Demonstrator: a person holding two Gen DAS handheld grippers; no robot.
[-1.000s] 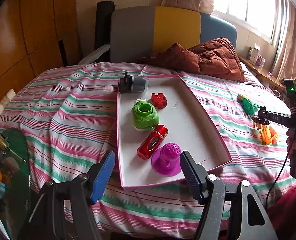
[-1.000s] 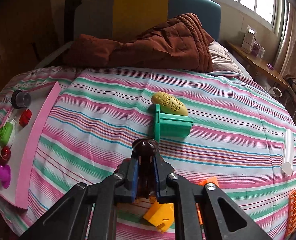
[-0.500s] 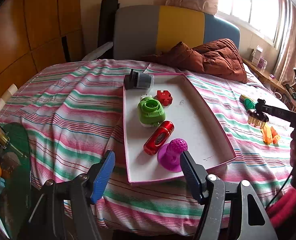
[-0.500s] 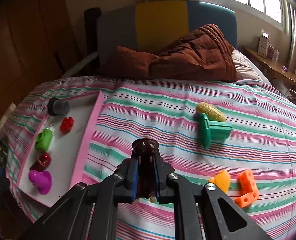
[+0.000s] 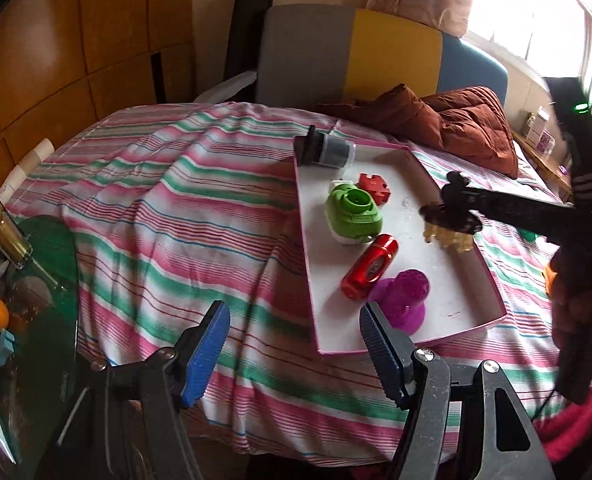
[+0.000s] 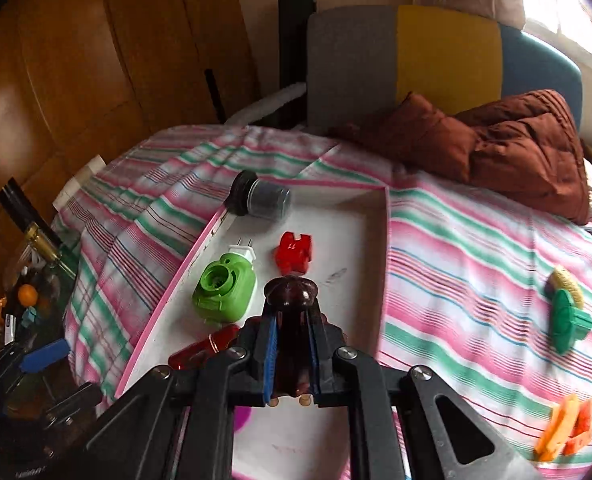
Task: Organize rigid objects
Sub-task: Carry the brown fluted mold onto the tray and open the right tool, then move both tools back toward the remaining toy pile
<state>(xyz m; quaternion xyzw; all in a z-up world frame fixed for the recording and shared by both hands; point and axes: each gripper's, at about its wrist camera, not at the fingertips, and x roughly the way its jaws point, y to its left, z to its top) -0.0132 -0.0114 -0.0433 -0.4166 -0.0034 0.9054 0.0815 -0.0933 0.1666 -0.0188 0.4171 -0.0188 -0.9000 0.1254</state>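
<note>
The right gripper [image 6: 291, 354] has its fingers clenched on the knob of a dark brown massage brush [image 6: 291, 296], hard, light and a little slippery I think, above the tray [image 5: 492, 280], while the left gripper [image 5: 293, 350] hangs released.

Left gripper [image 5: 291, 346] held low and level, jaws spread wide, nothing between them. Right gripper [image 6: 291, 354] extended forward and raised, blue pads [image 6: 269, 354] clamped on a dark brown piece [image 6: 291, 294].
</note>
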